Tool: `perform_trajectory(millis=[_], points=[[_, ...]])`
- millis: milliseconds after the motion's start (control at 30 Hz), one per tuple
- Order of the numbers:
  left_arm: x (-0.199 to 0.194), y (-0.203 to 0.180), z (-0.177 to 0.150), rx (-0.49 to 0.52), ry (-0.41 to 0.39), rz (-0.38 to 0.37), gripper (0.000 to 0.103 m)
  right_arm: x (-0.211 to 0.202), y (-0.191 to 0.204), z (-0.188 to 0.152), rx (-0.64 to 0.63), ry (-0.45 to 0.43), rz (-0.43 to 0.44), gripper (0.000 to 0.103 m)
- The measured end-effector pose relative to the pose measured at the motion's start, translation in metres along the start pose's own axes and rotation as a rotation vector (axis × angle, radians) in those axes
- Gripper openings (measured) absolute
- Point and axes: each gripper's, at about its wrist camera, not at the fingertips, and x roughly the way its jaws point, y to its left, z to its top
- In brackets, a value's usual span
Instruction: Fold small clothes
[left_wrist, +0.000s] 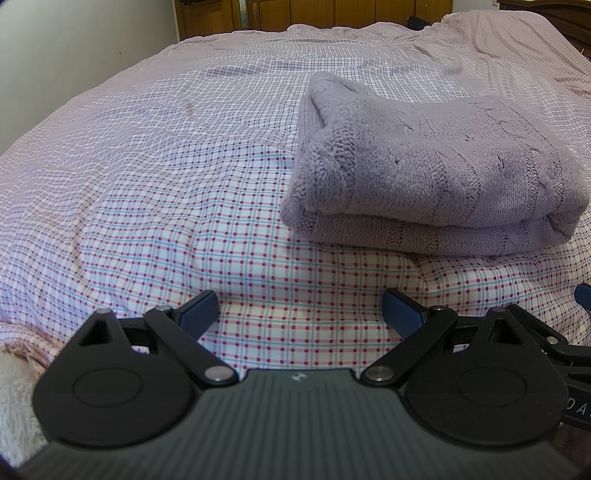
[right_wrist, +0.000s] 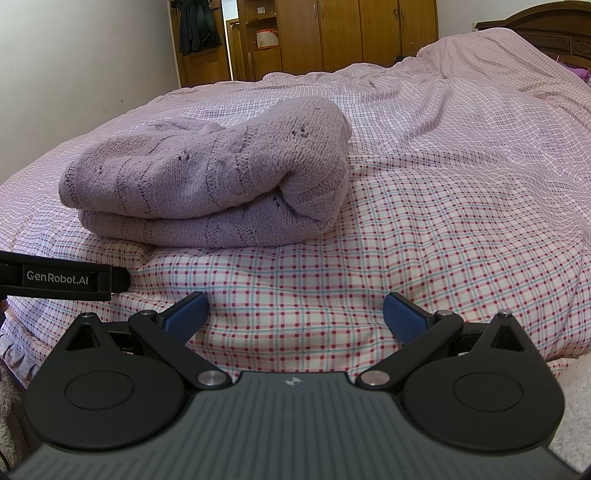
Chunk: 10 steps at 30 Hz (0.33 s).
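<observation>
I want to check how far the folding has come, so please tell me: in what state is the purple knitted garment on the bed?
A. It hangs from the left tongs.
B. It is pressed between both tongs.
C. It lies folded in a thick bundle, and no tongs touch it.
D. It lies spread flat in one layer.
C: the purple knitted garment lies doubled over on the checked bedcover, while the left tongs and the right tongs stand open and empty in front of it.

Right wrist view: "GenRobot.AI" in white letters stood on the black side of the left gripper (right_wrist: 64, 278), which reached in from the left edge. Left wrist view: white letters "DA" and part of a third, cut off at the frame edge, stood on the black body of the right gripper (left_wrist: 580, 406). A small emblem on each camera's own housing was unreadable.
</observation>
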Motion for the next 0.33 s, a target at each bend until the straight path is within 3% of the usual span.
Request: perform_trajectory(millis=[333], points=[[0.0008, 0.0002, 0.0005, 0.0, 0.002, 0.0, 0.097, -0.001, 0.0006, -0.0002, 0.001, 0.0, 0.001, 0.103]])
